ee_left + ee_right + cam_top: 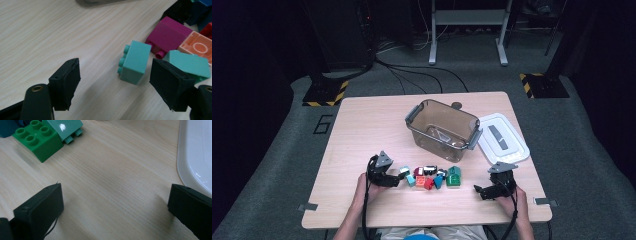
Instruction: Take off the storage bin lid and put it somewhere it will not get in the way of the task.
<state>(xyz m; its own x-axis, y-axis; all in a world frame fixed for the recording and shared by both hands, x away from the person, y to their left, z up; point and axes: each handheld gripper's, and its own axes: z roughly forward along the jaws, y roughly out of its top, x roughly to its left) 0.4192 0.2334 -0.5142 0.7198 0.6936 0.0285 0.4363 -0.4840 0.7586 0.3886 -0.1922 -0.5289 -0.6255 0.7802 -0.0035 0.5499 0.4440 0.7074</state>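
Observation:
My left gripper [401, 175] sits at the left end of a row of toy bricks [432, 177] near the table's front. In the left gripper view its jaws [113, 81] stand apart around a teal brick [133, 62] lying on its side, close to the right pad [170, 86] but not pressed by it. A second teal brick [190, 63], a magenta brick [170, 35] and a peach brick [198, 46] lie just beyond. My right gripper [477, 190] rests open on bare wood [115, 195], right of a green brick [37, 138].
A brown see-through tub [447, 106] stands open at the table's middle back. Its white lid [504, 137] lies flat to the right, with its edge [197, 152] close to my right gripper. The light wooden table [362, 130] has bare room on its left half.

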